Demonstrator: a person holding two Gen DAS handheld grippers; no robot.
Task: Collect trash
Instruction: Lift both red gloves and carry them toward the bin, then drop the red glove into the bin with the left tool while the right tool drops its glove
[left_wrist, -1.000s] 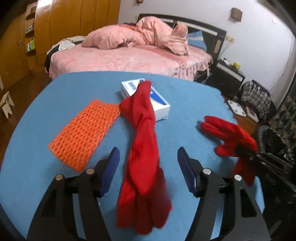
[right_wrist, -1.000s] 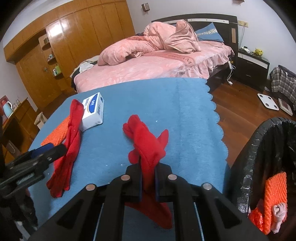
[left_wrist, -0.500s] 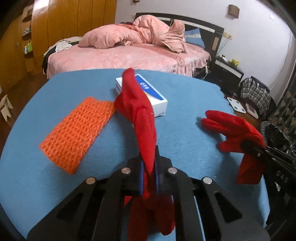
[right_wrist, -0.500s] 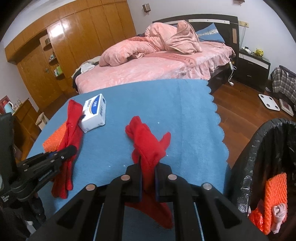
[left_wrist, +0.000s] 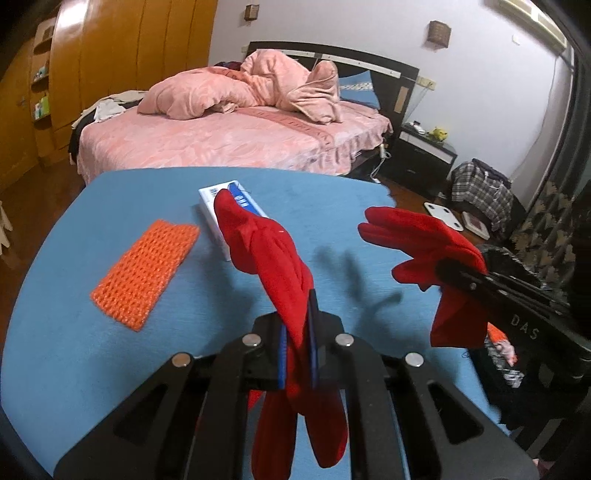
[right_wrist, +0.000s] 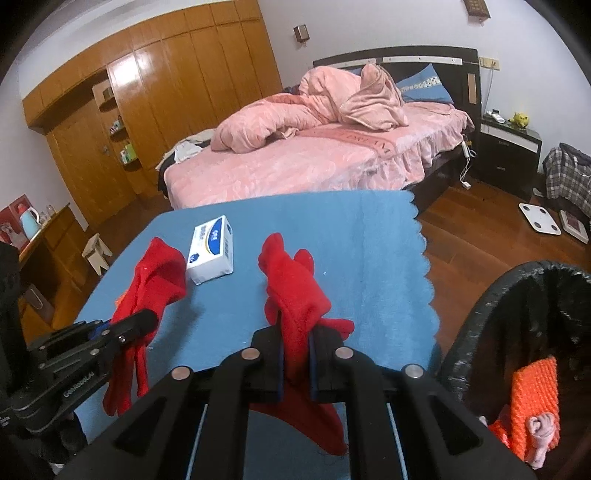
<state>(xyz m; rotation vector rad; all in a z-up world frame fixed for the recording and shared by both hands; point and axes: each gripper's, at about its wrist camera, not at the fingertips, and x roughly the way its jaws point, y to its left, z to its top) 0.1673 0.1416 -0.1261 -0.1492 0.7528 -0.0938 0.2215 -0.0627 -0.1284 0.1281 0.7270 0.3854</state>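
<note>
**Inspector:** Blue cloth covers the table (left_wrist: 110, 369). Nearest, the left gripper (left_wrist: 297, 354) is clamped on a red glove (left_wrist: 273, 266), its jaws having just closed; a second ago they stood apart around it as it lay flat. It now hangs clear of the cloth.

**Clerk:** And the right?

**Inspector:** The right gripper (right_wrist: 295, 363) is clamped on the second red glove (right_wrist: 295, 291), now raised higher. At four o'clock, just past the cloth's scalloped edge (right_wrist: 424, 273), stands the black bin (right_wrist: 476, 325), with orange mesh inside.

**Clerk:** Farther out?

**Inspector:** At ten o'clock an orange mesh piece (left_wrist: 146, 271) lies flat; at twelve, a white-and-blue box (right_wrist: 210, 254). Beyond the far edge, bare wooden floor, then the pink bed (right_wrist: 314, 162).
</note>
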